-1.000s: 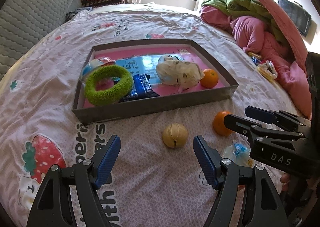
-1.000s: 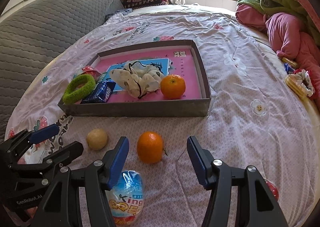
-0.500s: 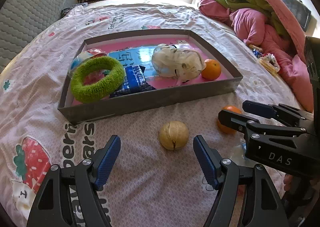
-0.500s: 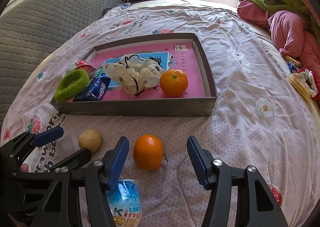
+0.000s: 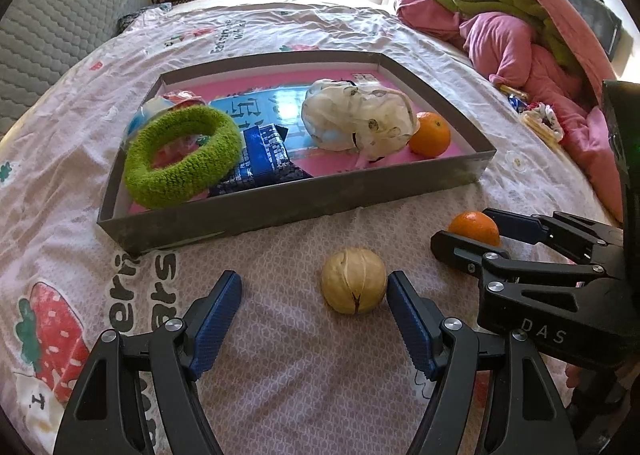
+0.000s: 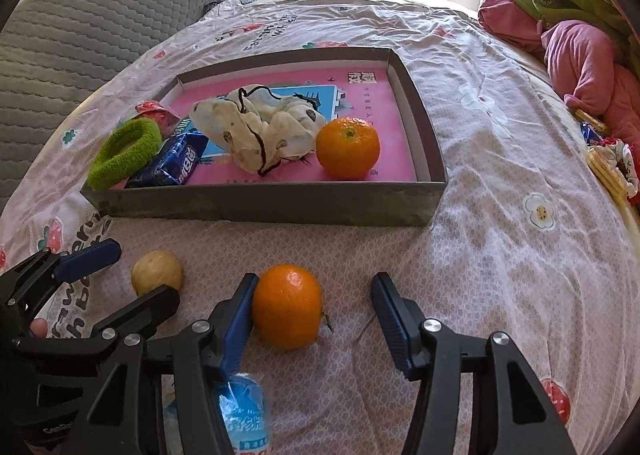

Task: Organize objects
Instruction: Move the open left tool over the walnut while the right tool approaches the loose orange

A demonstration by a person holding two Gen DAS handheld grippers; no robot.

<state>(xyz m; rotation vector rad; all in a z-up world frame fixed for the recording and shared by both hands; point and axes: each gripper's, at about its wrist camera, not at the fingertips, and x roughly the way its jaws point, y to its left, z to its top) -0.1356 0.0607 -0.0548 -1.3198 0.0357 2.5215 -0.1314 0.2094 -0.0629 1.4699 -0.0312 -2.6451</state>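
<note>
A tan walnut-like ball (image 5: 354, 281) lies on the bedsheet between the fingers of my left gripper (image 5: 314, 287), close to the right pad; that gripper stands open. An orange (image 6: 287, 307) sits between the jaws of my right gripper (image 6: 314, 287), which are closing; the left pad touches it and the right pad stands apart. Beyond both is a grey tray (image 6: 260, 203) with a pink floor. It holds a green fuzzy ring (image 5: 182, 157), a blue snack packet (image 5: 262, 153), a white drawstring pouch (image 6: 256, 127) and a second orange (image 6: 347, 147).
A blue-wrapped egg-shaped sweet (image 6: 244, 407) lies under my right gripper's left finger. Pink and green bedding (image 5: 512, 35) is heaped at the right, with small snack packets (image 6: 604, 163) beside it. A grey quilted headboard (image 6: 80, 23) runs along the left.
Both grippers have sunk and come forward. The ball now lies between the left fingers, and the orange sits between the right fingers against the left pad.
</note>
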